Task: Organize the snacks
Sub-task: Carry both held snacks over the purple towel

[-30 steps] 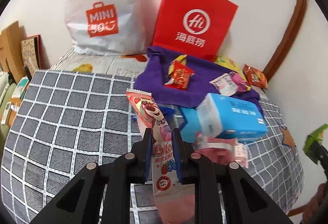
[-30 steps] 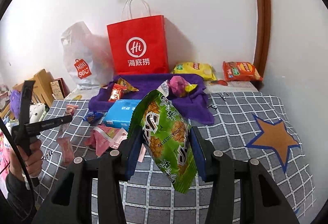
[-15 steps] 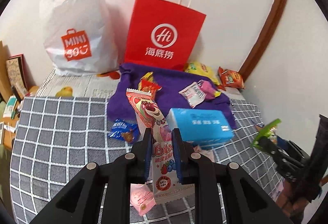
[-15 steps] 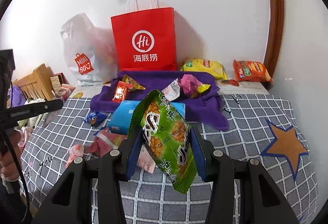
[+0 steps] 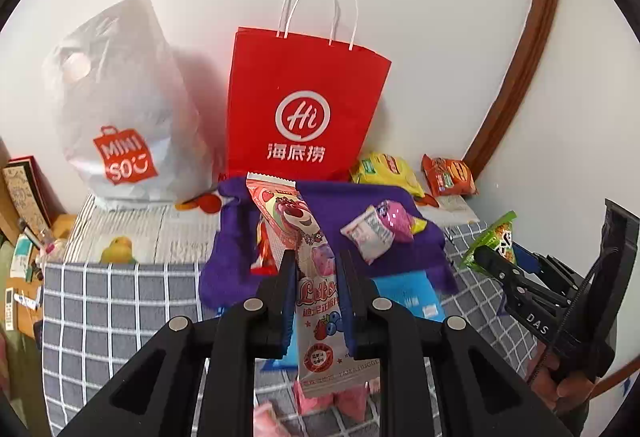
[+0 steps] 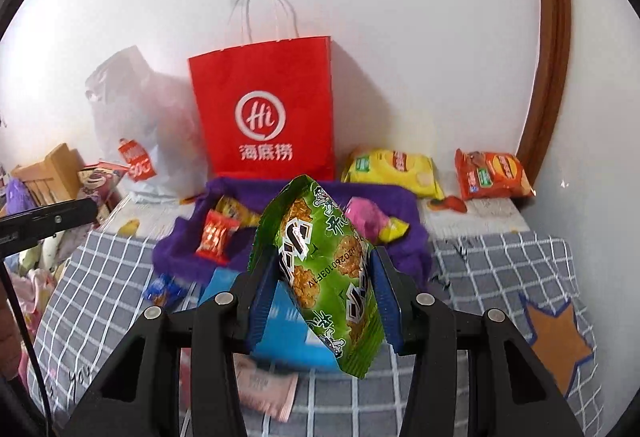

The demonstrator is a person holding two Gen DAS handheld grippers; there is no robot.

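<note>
My left gripper (image 5: 316, 269) is shut on a long pink bear snack bar (image 5: 298, 237) and holds it upright above the bed. My right gripper (image 6: 320, 265) is shut on a green snack bag (image 6: 326, 265); that gripper and bag also show at the right of the left wrist view (image 5: 494, 241). A purple cloth (image 6: 280, 197) lies ahead with small red (image 6: 216, 235), yellow and pink (image 6: 364, 215) snack packets on it. A red paper bag (image 6: 272, 109) stands open against the wall behind the cloth.
A white Miniso plastic bag (image 5: 120, 105) stands left of the red bag. A yellow chip bag (image 6: 394, 171) and an orange one (image 6: 494, 175) lie by the wall at right. A blue tissue pack (image 6: 288, 333) and pink packets (image 6: 266, 393) lie on the grey checked bedspread (image 6: 480, 265).
Both grippers have moved forward and up toward the red bag with their snacks still held. The cloth and red bag look nearer and more centred.
</note>
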